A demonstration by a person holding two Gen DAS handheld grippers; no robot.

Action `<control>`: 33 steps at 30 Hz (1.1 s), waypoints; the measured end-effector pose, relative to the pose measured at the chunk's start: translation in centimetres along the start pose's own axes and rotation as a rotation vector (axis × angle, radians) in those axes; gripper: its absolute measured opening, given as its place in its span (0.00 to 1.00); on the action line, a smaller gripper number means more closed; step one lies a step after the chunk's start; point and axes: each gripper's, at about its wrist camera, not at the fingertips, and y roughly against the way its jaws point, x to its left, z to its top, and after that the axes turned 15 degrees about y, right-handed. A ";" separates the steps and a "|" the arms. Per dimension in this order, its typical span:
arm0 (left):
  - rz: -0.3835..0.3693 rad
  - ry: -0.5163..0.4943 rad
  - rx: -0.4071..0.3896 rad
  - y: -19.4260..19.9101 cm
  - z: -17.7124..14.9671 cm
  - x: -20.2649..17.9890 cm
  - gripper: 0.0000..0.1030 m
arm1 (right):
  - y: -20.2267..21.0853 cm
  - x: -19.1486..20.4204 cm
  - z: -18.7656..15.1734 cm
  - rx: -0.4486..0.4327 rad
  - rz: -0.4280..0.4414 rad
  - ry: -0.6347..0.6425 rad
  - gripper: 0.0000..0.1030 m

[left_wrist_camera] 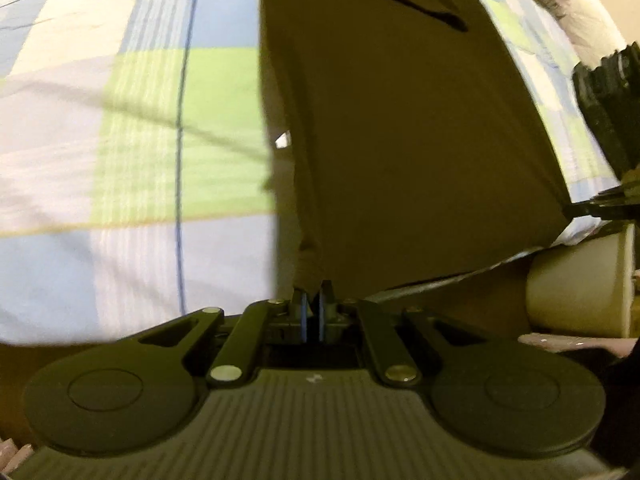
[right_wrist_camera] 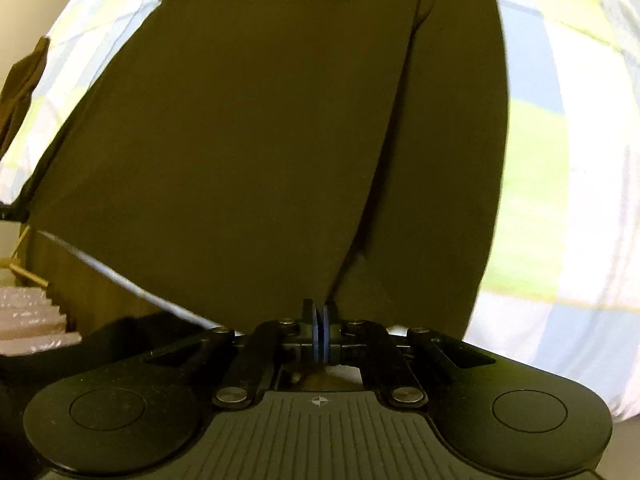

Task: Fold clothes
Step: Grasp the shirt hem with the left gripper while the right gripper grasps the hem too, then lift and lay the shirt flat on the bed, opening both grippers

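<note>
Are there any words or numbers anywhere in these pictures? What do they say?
None can be read.
Left tool: only a tiny white mark on its body, too small to read.
Right tool: only a small crosshair sign on its body, no letters.
Dark garment: a small white tag shows at its edge in the left view, too blurred to read.
Checked sheet: only a pattern.

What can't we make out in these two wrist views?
- Dark olive fabric garment: type unclear; top cut off by the frame edge in both views.
- Left gripper and right gripper: fabric between the fingers hidden by the shut jaws.
- Checked blue-green bedsheet: motion-blurred, left view.
</note>
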 end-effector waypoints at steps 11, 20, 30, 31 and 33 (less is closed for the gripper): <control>0.119 -0.031 0.013 0.3 -1.2 1.1 0.00 | -1.6 -1.3 -2.5 -0.084 0.001 -0.157 0.00; 0.099 -0.154 -0.002 -1.0 2.0 -3.5 0.03 | -2.2 -6.3 -2.5 -0.247 -0.149 -0.348 0.71; 0.075 -0.304 -0.006 -2.5 5.1 -9.7 0.03 | 3.2 -10.6 -0.7 -0.226 -0.478 -0.244 0.00; 0.068 -0.317 -0.013 -2.5 5.4 -10.4 0.04 | 4.7 -12.0 -0.9 -0.226 -0.556 -0.271 0.00; 0.051 -0.339 -0.017 -2.6 5.8 -11.9 0.04 | 7.3 -14.9 -1.1 -0.233 -0.713 -0.317 0.00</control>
